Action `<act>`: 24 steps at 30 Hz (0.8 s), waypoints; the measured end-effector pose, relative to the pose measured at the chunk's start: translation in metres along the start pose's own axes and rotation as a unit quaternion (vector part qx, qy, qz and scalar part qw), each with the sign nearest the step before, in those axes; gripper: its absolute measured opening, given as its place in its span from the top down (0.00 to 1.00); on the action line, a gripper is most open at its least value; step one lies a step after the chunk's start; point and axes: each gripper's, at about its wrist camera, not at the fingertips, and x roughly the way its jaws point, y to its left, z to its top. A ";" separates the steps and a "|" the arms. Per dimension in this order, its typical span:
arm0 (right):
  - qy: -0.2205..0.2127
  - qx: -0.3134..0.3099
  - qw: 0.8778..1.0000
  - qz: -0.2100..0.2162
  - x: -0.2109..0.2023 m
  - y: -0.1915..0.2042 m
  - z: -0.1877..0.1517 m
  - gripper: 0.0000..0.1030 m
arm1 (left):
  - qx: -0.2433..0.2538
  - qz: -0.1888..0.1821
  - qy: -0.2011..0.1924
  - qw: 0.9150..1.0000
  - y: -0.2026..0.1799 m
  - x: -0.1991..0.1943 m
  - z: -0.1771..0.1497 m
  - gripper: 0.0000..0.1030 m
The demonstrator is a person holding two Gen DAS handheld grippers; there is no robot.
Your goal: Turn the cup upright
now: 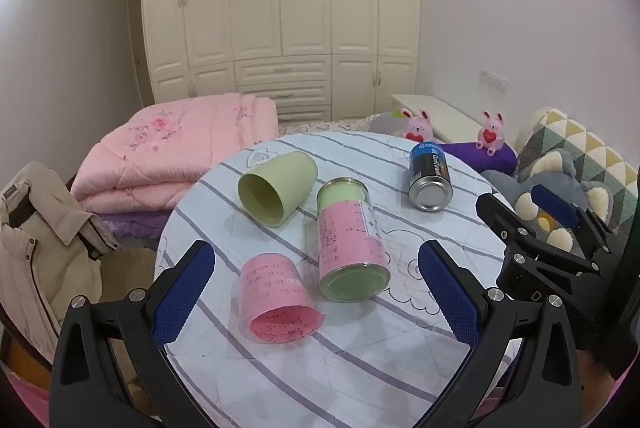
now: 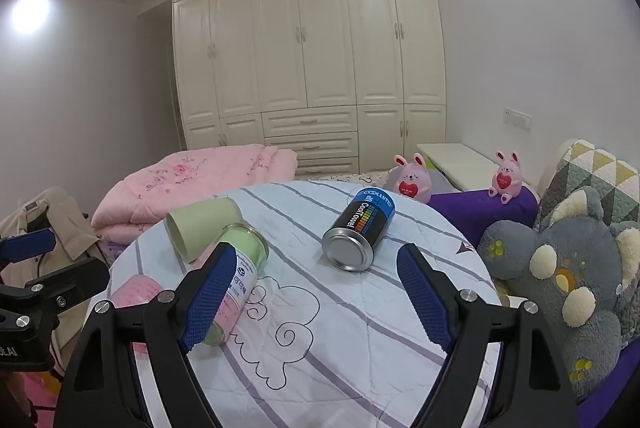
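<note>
Left gripper [image 1: 316, 292]: jaws wide apart, holding nothing, touching nothing. Right gripper [image 2: 312, 292]: jaws also wide apart and empty.

Green cup [image 1: 276, 190] lies on its side on the table [image 1: 360, 368], mouth toward the camera, at 11 o'clock from the left jaws. Pink cup [image 1: 278, 302] lies on its side between the left jaws, nearer the left one. Jar [image 1: 352, 240] beside it, probably touching the green cup. Can [image 2: 358, 232] at 12 o'clock from the right jaws, on its side.
</note>
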 end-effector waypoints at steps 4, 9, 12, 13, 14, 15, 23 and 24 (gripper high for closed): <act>0.002 0.001 1.000 0.000 0.001 0.000 0.000 0.19 | 0.000 0.000 0.001 1.000 0.000 0.001 -0.002 0.00; 0.001 0.001 1.000 -0.003 0.000 0.002 -0.001 0.19 | -0.001 0.000 0.002 1.000 0.000 0.005 -0.002 0.00; 0.001 0.001 1.000 -0.003 0.000 0.003 -0.001 0.19 | -0.002 -0.001 0.002 1.000 0.000 0.005 -0.003 0.00; 0.001 0.000 1.000 -0.003 0.000 0.003 -0.001 0.19 | -0.001 0.000 0.002 1.000 0.000 0.004 -0.002 0.00; 0.002 0.001 1.000 -0.003 0.000 0.003 -0.001 0.19 | -0.001 0.000 0.002 1.000 0.000 0.005 -0.002 0.00; 0.002 0.001 1.000 -0.003 0.000 0.003 -0.002 0.19 | -0.001 0.000 0.002 1.000 0.000 0.005 -0.002 0.00; 0.004 0.001 1.000 -0.003 0.001 0.002 -0.001 0.19 | -0.002 0.000 0.003 1.000 0.000 0.005 -0.001 0.00; 0.005 0.001 1.000 -0.002 0.002 0.002 -0.001 0.19 | -0.002 0.000 0.003 1.000 0.000 0.005 -0.002 0.00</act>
